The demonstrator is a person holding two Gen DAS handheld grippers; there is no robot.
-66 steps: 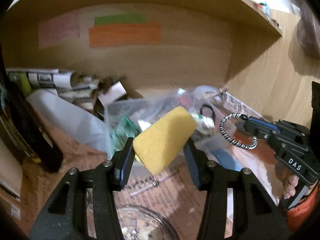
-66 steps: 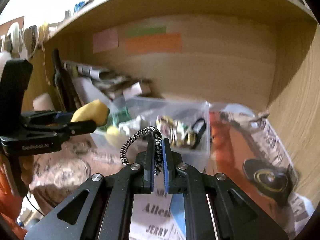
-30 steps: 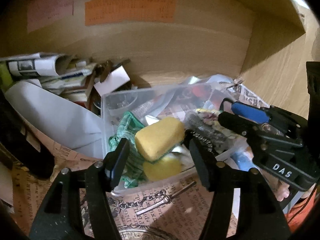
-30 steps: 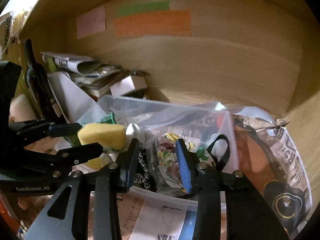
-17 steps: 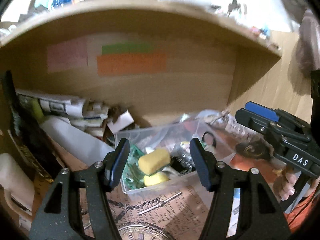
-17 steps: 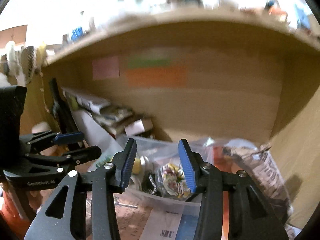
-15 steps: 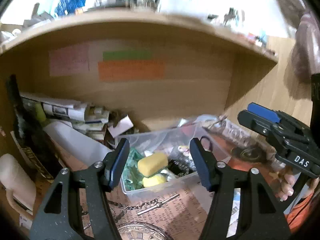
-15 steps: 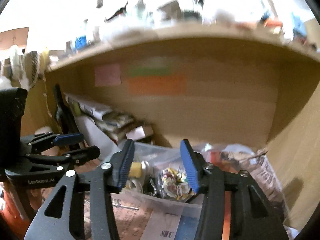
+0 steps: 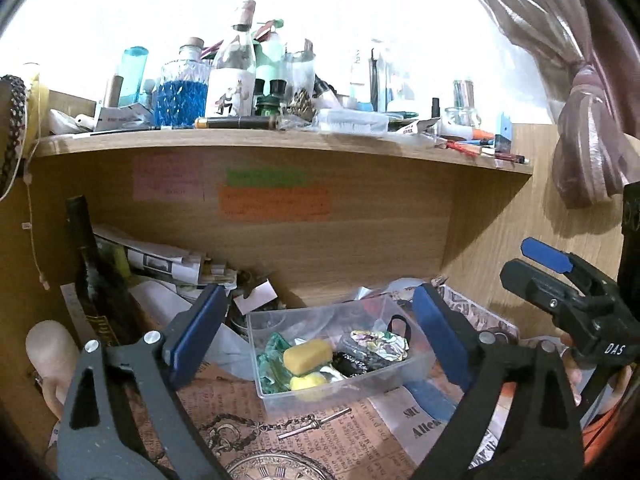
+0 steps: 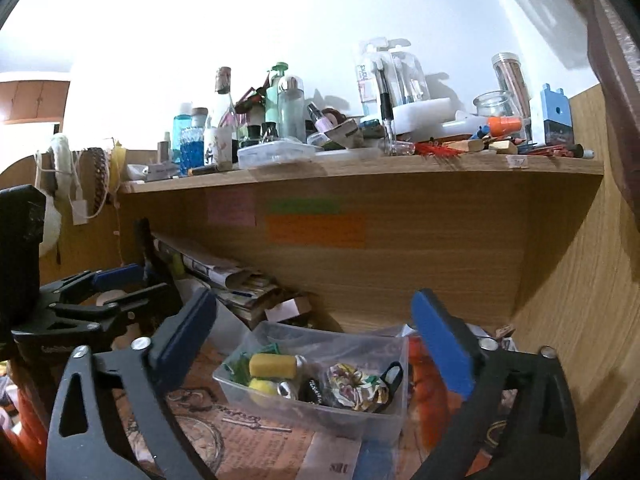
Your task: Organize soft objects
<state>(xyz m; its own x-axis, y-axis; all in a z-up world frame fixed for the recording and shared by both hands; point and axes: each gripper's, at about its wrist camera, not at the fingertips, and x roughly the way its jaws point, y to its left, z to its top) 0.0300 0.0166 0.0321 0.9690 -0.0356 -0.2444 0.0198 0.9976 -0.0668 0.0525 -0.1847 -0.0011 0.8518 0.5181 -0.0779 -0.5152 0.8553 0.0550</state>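
Yellow sponge (image 9: pixel 307 356) lies inside the clear plastic box (image 9: pixel 416 364), near its left side. Just under it sits a smaller yellow lump (image 9: pixel 309 381), touching it. A green crinkly thing (image 9: pixel 273 362) is pressed against the left wall of the box. To the right of the sponge is a black and white cord (image 9: pixel 352 361), and next to that a flowery cloth piece (image 9: pixel 378 345) with a black loop (image 9: pixel 398 325) sticking up.

The left gripper (image 9: pixel 316 340) is held above and in front of the box. Its two blue fingers (image 9: pixel 198 334) are spread wide apart and hold nothing. The box shows in the gap between them.

The right gripper (image 10: pixel 316 356) is also up in front of the box. Its blue fingers (image 10: pixel 440 350) are spread wide too, with nothing between them. From this side the sponge (image 10: pixel 272 366) lies at the left end of the box (image 10: pixel 312 412), and the flowery cloth (image 10: pixel 358 388) is at the right end.

The box sits on old newspaper (image 9: pixel 340 440) under a wooden shelf (image 9: pixel 280 138). A dark bottle (image 9: pixel 96 280) stands at the left by a pile of folded papers (image 9: pixel 160 264). Pink, green and orange notes (image 9: pixel 274 206) are stuck on the back wall. Many bottles and jars (image 9: pixel 224 80) crowd the top of the shelf.
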